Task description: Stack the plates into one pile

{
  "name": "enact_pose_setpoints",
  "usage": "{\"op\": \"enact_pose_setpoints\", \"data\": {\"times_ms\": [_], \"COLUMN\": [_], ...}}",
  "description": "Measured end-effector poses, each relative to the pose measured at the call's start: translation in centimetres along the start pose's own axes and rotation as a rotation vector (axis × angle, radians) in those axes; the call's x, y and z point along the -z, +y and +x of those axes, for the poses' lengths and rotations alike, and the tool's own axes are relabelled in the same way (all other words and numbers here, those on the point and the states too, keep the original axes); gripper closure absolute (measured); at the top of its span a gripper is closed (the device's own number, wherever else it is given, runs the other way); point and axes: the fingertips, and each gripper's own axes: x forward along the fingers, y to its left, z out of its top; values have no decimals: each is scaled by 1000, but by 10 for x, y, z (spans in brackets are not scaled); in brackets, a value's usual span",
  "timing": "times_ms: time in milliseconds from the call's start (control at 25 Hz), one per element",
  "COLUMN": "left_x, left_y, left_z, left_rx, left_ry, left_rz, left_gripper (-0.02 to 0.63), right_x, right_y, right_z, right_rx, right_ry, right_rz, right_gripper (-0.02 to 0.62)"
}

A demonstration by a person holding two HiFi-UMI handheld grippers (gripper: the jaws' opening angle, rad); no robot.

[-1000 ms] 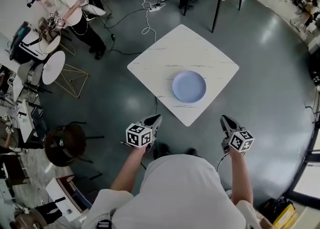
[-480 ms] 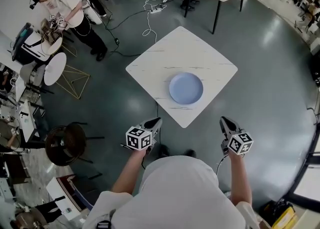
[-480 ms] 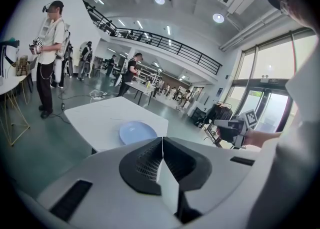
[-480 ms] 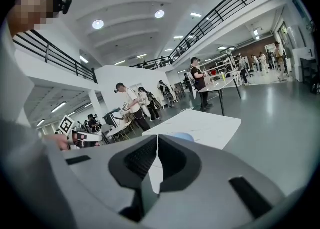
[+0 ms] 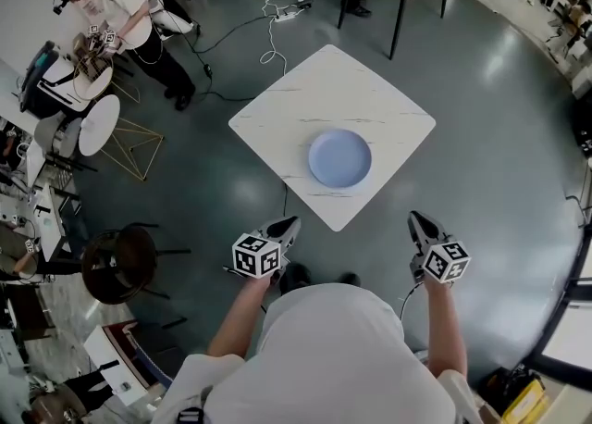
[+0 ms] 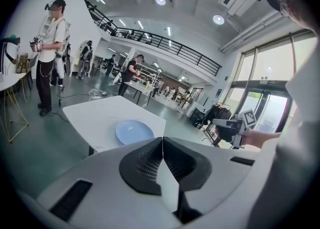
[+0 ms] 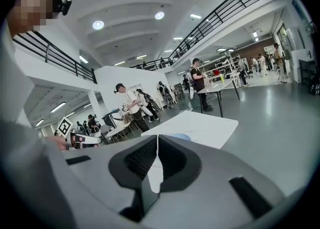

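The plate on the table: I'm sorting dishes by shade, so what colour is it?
The plate is pale blue, clearest in the head view.

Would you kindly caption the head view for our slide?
Shut, empty left tongs and right tongs held short of a white table bearing a light-blue plate.

No legible text, label, brand or number anywhere

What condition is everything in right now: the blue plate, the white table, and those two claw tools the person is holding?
Pale blue round plate: lying flat on the table, nothing touching it.
White square marble-look table: standing, with only the plate on it.
Left gripper: jaws shut, empty, short of the table.
Right gripper: jaws shut, empty, short of the table.
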Motion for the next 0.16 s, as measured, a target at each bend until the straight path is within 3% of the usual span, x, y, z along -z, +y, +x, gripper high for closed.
{"op": "enact_pose_setpoints", "data": {"times_ms": [160], "left_x": [4], "left_y": [8], "left_z": [-3], "left_rx": [-9], "left_ry": [3], "left_rz": [-2], "left_gripper": [592], "right_x": [3], "right_y": [0], "right_z": [2], "right_rx": [4], "right_ry": [-6], "right_rz": [13], "right_gripper": [567]}}
